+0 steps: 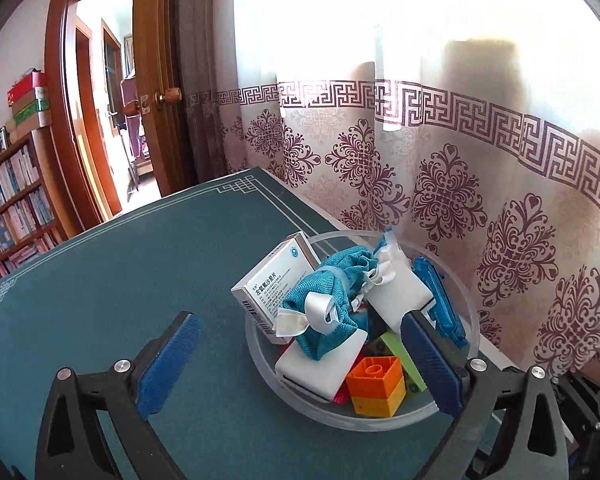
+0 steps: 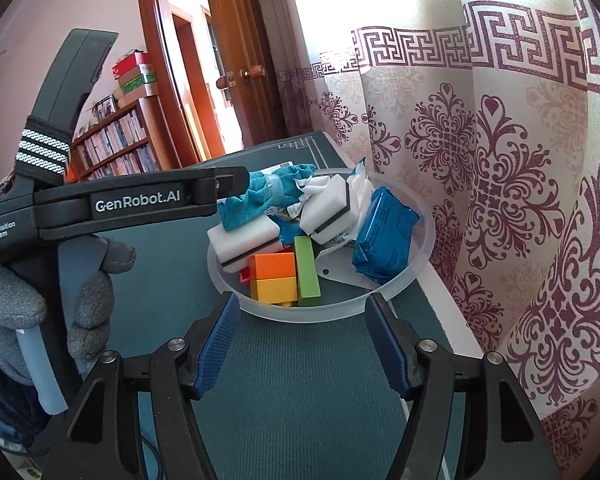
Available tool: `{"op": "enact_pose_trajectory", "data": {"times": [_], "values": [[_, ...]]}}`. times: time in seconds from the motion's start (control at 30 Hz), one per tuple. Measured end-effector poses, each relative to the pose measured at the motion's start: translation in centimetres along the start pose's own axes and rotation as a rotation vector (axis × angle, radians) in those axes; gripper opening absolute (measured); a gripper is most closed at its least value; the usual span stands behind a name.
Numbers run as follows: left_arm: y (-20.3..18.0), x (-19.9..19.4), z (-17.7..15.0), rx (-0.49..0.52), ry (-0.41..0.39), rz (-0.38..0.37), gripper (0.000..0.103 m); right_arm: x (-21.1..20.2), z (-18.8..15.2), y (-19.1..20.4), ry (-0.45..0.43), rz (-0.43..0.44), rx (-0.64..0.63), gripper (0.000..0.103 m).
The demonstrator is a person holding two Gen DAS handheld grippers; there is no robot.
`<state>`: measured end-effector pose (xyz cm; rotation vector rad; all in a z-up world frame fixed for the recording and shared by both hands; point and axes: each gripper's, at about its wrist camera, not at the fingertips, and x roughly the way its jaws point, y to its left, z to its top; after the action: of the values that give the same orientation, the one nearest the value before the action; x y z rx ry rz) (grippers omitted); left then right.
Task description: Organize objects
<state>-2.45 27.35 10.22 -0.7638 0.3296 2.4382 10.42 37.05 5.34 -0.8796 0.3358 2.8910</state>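
Observation:
A clear plastic bowl [image 1: 260,364] [image 2: 384,304] stands on the green table mat near the curtain. It holds a white medicine box [image 1: 268,284], teal fabric pouches with white bows [image 1: 320,312] [image 2: 260,200], white sponges [image 1: 320,364] [image 2: 248,244], an orange-and-yellow block [image 1: 376,384] [image 2: 272,276], a green block [image 2: 307,272] and a blue packet [image 2: 384,236]. My left gripper [image 1: 300,356] is open and empty, its fingers astride the bowl's near side. My right gripper [image 2: 304,340] is open and empty, just short of the bowl's rim.
The green mat [image 1: 120,280] covers the table, which ends at a patterned curtain [image 1: 480,184] on the right. A bookshelf [image 1: 12,208] and an open wooden door [image 1: 156,80] lie beyond. The left gripper's body and a gloved hand [image 2: 88,308] fill the right wrist view's left side.

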Motion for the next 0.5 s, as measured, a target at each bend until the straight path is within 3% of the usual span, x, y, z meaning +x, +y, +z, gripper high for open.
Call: {"op": "enact_pose_trajectory", "data": {"times": [0.13,0.5], "values": [[-0.4,-1.7,-0.6,0.024,-0.035,0.052,0.102,0.0,-0.2,0.0,0.009,-0.009,0.001,0.079],[0.5,-4.6,-2.0,-0.006,-0.068,0.132,0.103,-0.2,-0.6,0.1,0.02,-0.045,-0.004,0.093]]}}
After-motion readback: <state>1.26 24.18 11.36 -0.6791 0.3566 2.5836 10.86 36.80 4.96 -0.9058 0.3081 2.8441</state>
